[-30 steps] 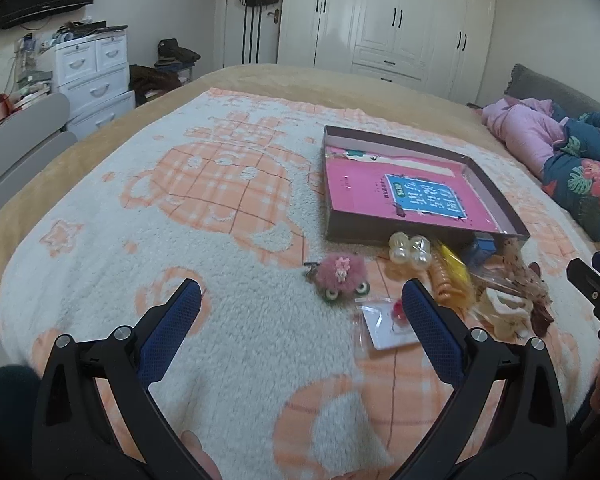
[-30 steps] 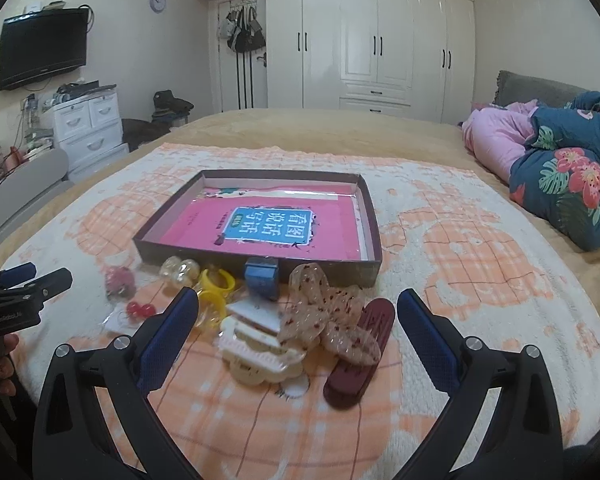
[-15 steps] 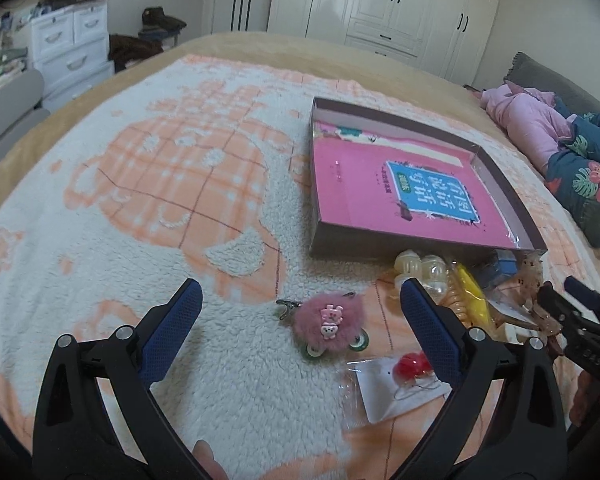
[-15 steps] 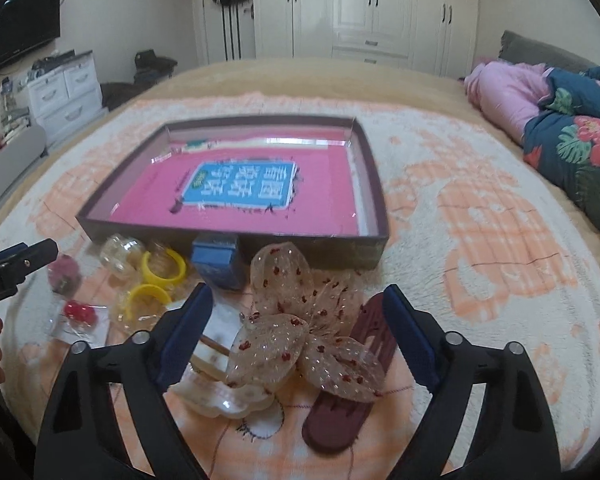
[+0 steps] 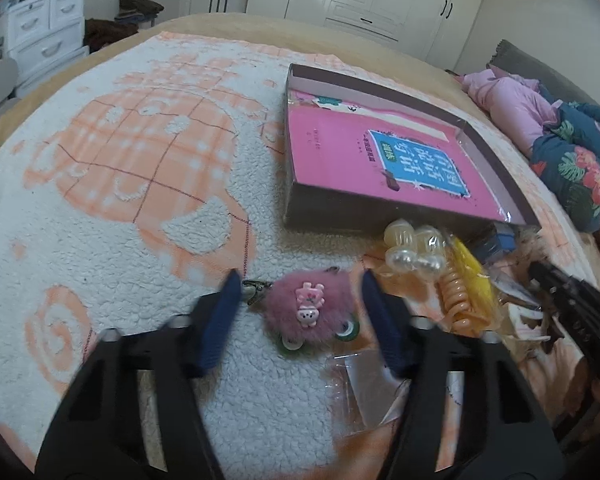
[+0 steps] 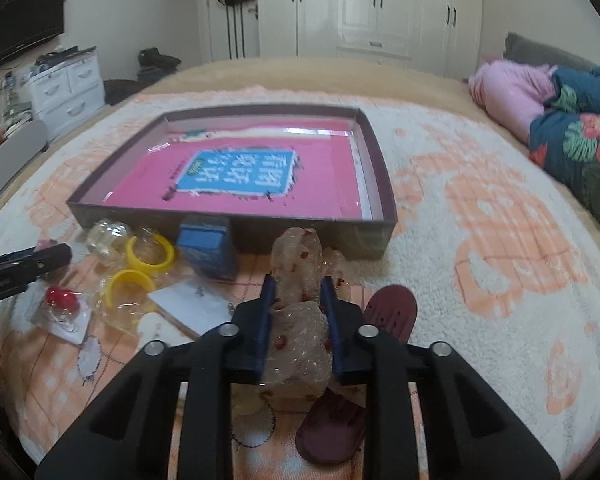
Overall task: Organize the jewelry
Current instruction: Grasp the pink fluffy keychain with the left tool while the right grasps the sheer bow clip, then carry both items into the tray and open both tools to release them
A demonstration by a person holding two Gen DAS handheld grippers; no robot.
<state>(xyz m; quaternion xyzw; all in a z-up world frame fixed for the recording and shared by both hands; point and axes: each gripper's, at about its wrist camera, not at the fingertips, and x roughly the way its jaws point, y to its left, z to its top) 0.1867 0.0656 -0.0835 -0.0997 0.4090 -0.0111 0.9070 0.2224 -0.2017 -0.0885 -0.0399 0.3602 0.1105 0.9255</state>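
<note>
A shallow brown box (image 5: 324, 212) (image 6: 376, 160) with a pink book inside lies on the bed blanket. My left gripper (image 5: 296, 284) is open, its blue pads either side of a fluffy pink pom-pom hair clip (image 5: 300, 312), not touching it. My right gripper (image 6: 296, 292) is shut on a sheer beige bow with red dots (image 6: 296, 264), squeezed between the pads. Pearl bobbles (image 5: 414, 246), a yellow coil hair tie (image 5: 460, 292), yellow rings (image 6: 150, 250), a small blue box (image 6: 208, 248) and a dark red hair clip (image 6: 392, 312) lie in front of the box.
A clear packet with a red ornament (image 6: 62, 300) and a white card (image 6: 188, 306) lie on the blanket. Bundled pink and floral bedding (image 6: 572, 132) sits at the right. White drawers (image 5: 48, 28) and wardrobes stand beyond the bed.
Both grippers moved down and forward. The left narrowed around the pink pom-pom clip. The right closed onto the sheer bow, bunching it between the pads.
</note>
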